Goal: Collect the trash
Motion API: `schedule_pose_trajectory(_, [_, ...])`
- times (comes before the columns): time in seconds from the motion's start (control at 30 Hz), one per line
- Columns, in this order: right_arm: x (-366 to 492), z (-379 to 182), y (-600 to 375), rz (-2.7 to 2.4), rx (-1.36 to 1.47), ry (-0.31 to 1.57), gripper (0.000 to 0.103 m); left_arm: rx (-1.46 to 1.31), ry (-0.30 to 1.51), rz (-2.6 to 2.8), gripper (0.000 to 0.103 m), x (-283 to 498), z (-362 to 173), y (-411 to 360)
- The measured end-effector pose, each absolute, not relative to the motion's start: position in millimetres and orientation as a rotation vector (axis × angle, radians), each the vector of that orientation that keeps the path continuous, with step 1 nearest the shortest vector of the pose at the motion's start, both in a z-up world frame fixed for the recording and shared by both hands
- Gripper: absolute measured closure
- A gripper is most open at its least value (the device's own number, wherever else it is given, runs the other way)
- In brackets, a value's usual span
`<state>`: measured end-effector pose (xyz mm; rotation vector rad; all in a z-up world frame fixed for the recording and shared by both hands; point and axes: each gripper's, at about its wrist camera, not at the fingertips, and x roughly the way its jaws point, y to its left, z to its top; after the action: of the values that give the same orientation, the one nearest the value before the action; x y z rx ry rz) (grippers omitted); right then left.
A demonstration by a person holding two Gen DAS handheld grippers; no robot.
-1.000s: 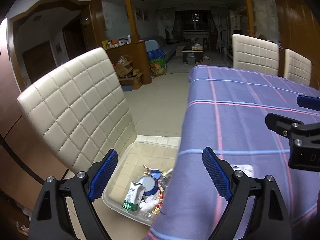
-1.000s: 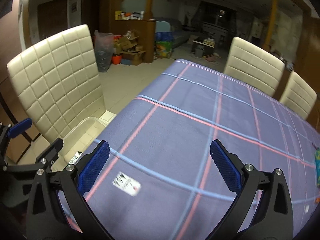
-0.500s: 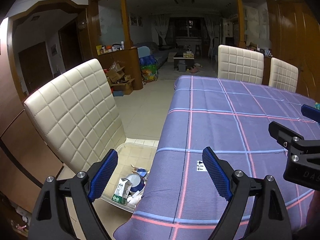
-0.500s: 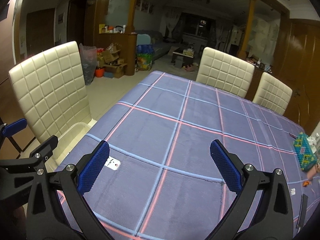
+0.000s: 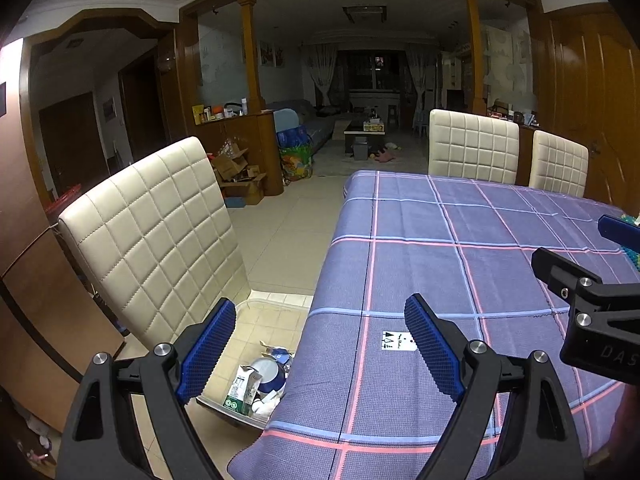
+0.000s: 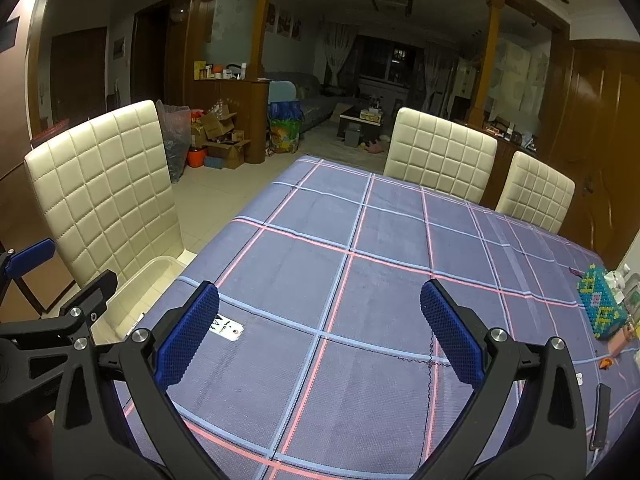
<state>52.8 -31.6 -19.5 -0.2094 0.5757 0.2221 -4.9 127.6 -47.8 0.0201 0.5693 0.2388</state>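
Observation:
A clear plastic bin (image 5: 280, 308) stands on the floor between the table and a chair, holding a green-white carton (image 5: 242, 390), a blue lid and wrappers. Its rim also shows in the right wrist view (image 6: 160, 266). A small white label (image 5: 398, 340) lies flat on the purple plaid tablecloth (image 5: 460, 248), near the table's left edge; it also shows in the right wrist view (image 6: 228, 326). My left gripper (image 5: 320, 348) is open and empty, above the table edge and bin. My right gripper (image 6: 316, 332) is open and empty above the table.
A cream quilted chair (image 5: 160, 240) stands left of the bin; two more chairs (image 6: 440, 152) stand at the table's far side. A beaded green-blue object (image 6: 600, 306) and small items lie at the table's right edge. Boxes and bags (image 6: 218, 136) stand on the floor behind.
Both grippers have pulled back and risen, so more of the table and room shows. The label and the bin look smaller and farther off. Both stay open.

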Motion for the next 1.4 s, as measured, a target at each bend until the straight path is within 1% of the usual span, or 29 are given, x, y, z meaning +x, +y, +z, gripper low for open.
schedule_pose_trajectory(1.4, [51.9, -25.4, -30.5, 0.225, -0.209, 0.588, 0.004, 0.018, 0.557, 0.219, 0.019, -8.4, -48.6, 124.7])
